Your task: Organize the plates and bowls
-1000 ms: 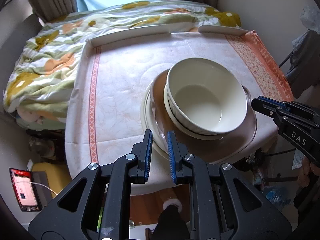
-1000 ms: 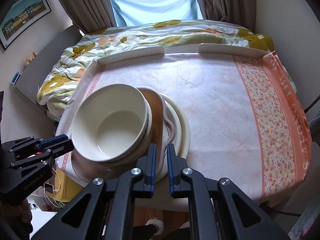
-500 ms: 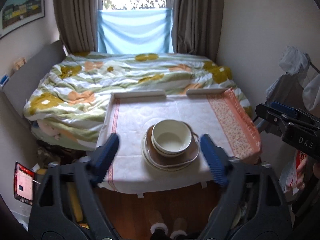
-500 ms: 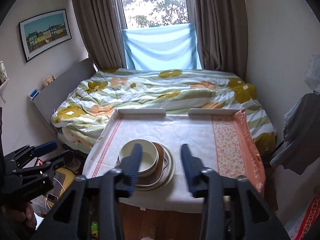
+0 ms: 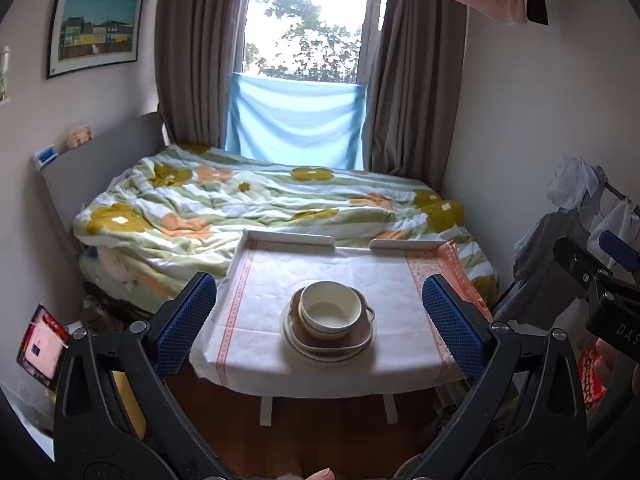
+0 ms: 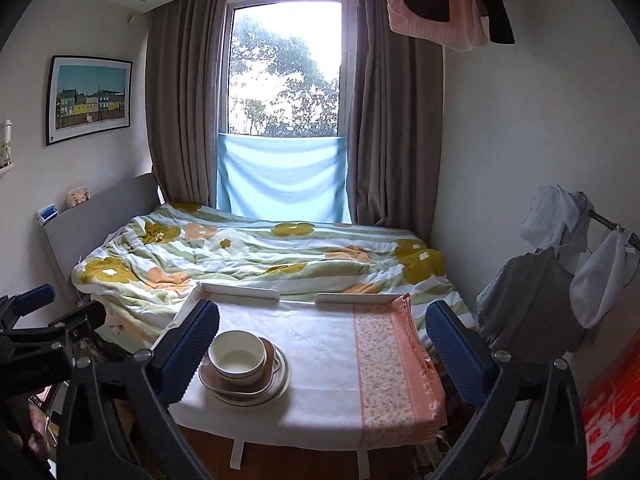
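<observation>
A cream bowl (image 5: 330, 309) sits nested on a brown dish (image 5: 356, 339) and a white plate (image 5: 294, 343), stacked near the front of the small table (image 5: 260, 308). The stack also shows in the right wrist view, with the bowl (image 6: 237, 355) on top. My left gripper (image 5: 320, 326) is wide open and empty, well back from the table. My right gripper (image 6: 322, 350) is wide open and empty, also pulled back from the table.
The table has a white cloth with an orange patterned strip (image 6: 384, 356) on the right. A bed with a flowered duvet (image 5: 256, 200) lies behind it. Clothes hang on a rack (image 6: 560, 280) at right. A phone (image 5: 42, 346) sits low at left.
Both grippers have pulled far back from the stack and opened wide; a second ago they were shut, close to the dishes. The stack has stayed in place.
</observation>
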Demonstrator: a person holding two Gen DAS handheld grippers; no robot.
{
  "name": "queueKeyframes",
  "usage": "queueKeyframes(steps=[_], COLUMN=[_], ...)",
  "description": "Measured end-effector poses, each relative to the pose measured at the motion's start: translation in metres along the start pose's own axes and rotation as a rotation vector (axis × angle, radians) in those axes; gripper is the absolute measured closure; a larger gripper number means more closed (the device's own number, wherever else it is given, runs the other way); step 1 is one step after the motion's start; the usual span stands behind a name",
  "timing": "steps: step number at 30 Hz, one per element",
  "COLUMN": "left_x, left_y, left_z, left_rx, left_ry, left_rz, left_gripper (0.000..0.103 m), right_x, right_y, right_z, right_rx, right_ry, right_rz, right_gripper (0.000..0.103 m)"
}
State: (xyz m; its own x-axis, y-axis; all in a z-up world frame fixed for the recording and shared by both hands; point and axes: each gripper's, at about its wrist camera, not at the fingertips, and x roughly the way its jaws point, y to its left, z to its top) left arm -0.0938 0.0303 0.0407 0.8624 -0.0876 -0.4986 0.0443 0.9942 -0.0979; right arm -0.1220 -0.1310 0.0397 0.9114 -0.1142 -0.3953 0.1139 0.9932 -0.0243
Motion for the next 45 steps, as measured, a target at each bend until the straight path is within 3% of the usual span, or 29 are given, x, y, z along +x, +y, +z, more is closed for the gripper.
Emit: queueKeyframes(steps=[13,45], left_x=[-0.011,-0.008], left_y=[-0.004,0.002], left_z=[-0.002,-0.004], left_rx=[0.028,0.036], left_ry=[-0.041,-0.041], left_rz=[0.034,0.049], left_gripper=[0.000,0.000], right_x=[-0.008,-0.001], right_y=[-0.006,-0.005], right_z=[-0.012,-0.011], right_rx=[0.041,0.038], right_ry=[0.014,0.017], right_rz=[-0.006,-0.014], right_gripper=[0.000,0.000])
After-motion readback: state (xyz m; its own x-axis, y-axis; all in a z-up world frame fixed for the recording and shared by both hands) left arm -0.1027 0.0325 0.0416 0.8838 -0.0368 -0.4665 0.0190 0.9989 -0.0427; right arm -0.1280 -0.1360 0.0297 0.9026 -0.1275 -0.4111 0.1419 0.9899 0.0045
